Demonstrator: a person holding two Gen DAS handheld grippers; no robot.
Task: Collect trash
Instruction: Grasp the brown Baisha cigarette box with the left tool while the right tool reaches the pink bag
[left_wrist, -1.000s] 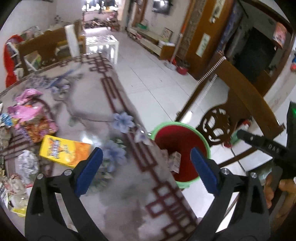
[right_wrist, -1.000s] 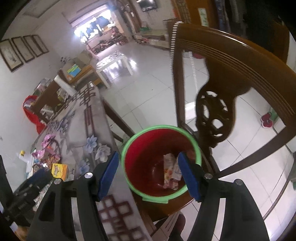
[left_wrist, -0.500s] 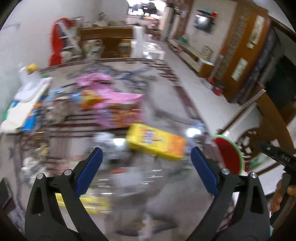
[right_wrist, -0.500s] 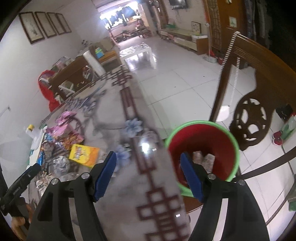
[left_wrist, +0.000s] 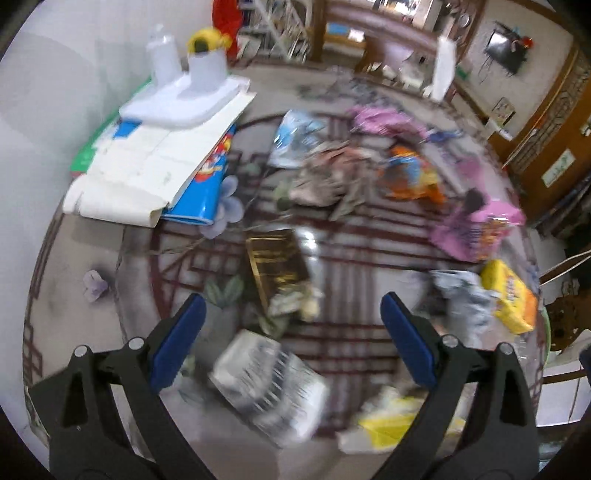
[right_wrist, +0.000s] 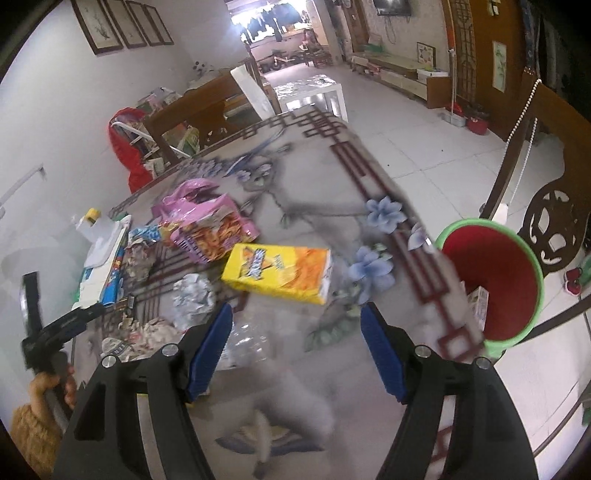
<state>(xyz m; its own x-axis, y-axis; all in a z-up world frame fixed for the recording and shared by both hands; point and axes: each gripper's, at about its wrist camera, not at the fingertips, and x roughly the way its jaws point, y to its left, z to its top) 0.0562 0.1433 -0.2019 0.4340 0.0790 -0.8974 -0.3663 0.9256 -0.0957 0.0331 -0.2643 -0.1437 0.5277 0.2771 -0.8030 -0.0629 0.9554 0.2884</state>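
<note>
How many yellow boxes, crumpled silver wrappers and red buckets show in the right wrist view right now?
Yellow-orange cardboard box: 1
Crumpled silver foil wrapper: 1
Red plastic bucket with green rim: 1
Total: 3

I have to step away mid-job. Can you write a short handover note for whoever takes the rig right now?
Left gripper: jaws open, empty, above the litter on the table.
Right gripper: jaws open, empty, above the table's near end.
Bin: red bucket with green rim, on the floor off the table's right edge.
Done: at least one small carton lies in the bucket.
Left: yellow box, pink snack bag, crumpled foil, gold-brown packet, other wrappers.
</note>
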